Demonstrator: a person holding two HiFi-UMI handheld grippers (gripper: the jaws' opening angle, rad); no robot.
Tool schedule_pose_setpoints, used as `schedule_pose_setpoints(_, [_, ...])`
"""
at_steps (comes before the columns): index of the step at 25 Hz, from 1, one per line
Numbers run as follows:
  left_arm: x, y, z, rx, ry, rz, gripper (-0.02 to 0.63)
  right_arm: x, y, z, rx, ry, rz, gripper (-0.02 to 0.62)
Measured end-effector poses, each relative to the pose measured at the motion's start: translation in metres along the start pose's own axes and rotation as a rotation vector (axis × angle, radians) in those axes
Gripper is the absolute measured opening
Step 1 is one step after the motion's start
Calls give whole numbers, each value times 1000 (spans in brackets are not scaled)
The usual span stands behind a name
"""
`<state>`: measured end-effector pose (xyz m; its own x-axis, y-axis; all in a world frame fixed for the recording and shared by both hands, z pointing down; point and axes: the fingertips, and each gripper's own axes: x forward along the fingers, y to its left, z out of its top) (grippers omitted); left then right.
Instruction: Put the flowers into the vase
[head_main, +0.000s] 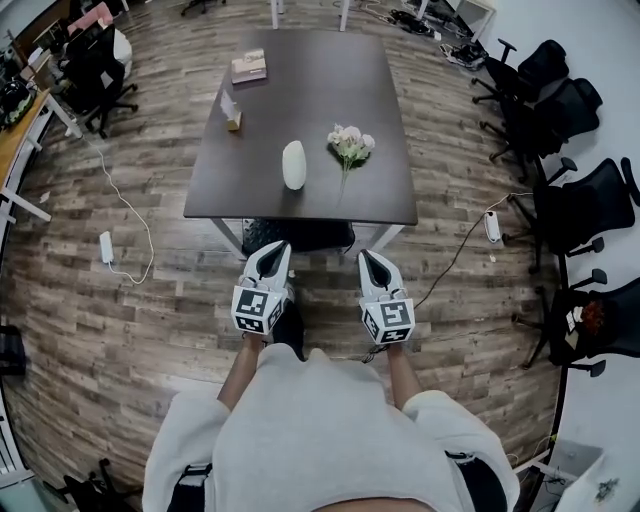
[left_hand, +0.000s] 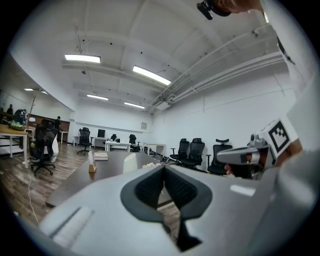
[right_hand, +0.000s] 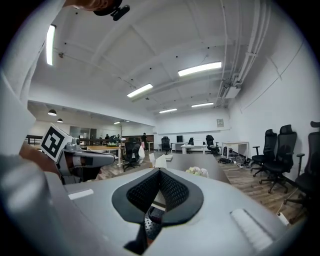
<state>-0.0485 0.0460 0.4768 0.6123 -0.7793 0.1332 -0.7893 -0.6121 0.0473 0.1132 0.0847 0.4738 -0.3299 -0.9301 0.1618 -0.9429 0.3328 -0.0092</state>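
A white vase (head_main: 293, 165) stands upright near the front edge of a dark table (head_main: 300, 60). A bunch of pale flowers (head_main: 350, 145) lies to its right, stem toward me. Both grippers hover over the floor short of the table, side by side. My left gripper (head_main: 277, 247) is shut with nothing in it, and so is my right gripper (head_main: 366, 256). In the left gripper view the vase (left_hand: 129, 163) shows above the shut jaws of the left gripper (left_hand: 164, 169). In the right gripper view the flowers (right_hand: 197, 171) and vase (right_hand: 160, 162) show beyond the right gripper (right_hand: 159, 171).
A book (head_main: 249, 66) and a small card holder (head_main: 231, 112) lie further back on the table. A black stool (head_main: 297, 235) sits under its front edge. Office chairs (head_main: 585, 205) line the right wall, a cable and power strip (head_main: 106, 246) trail on the wooden floor at left.
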Motion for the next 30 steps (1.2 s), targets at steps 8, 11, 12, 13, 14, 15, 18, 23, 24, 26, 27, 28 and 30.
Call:
schedule_pose_setpoints(8, [72, 98, 31, -10, -8, -9, 11, 116, -13, 41, 13, -13, -19, -2])
schedule_pose_setpoints(11, [96, 130, 42, -10, -11, -17, 11, 154, -20, 56, 20, -25, -30, -3])
schedule_pose_setpoints(12, [104, 141, 46, -11, -13, -18, 11, 166, -23, 61, 17, -29, -37, -3])
schedule_pose_setpoints(13, [113, 152, 50, -10, -17, -19, 11, 179, -26, 66, 13, -31, -44, -2])
schedule_pose_setpoints(14, [121, 161, 54, -10, -20, -21, 11, 191, -29, 70, 9, -31, -49, -3])
schedule_pose_setpoints(15, [129, 170, 57, -9, -22, -24, 11, 202, -31, 73, 7, -30, -53, -2])
schedule_pose_setpoints(18, [147, 188, 63, -7, -23, -35, 11, 227, -38, 79, 3, -26, -68, -2])
schedule_pose_setpoints(23, [168, 210, 65, -16, -18, -50, 11, 252, -46, 87, 3, -29, -94, -3])
schedule_pose_setpoints(24, [170, 212, 64, -25, -17, -50, 11, 255, -47, 86, 7, -29, -96, -2])
schedule_pose_setpoints(26, [175, 214, 59, -37, -11, -45, 11, 258, -52, 85, 16, -27, -100, -2])
schedule_pose_setpoints(27, [176, 213, 57, -39, -7, -41, 11, 259, -55, 84, 21, -25, -102, -2])
schedule_pose_setpoints(28, [178, 212, 55, -41, 0, -38, 11, 259, -58, 83, 28, -24, -104, -2])
schedule_pose_setpoints(30, [182, 211, 50, -42, 18, -37, 11, 261, -65, 83, 44, -28, -102, -2])
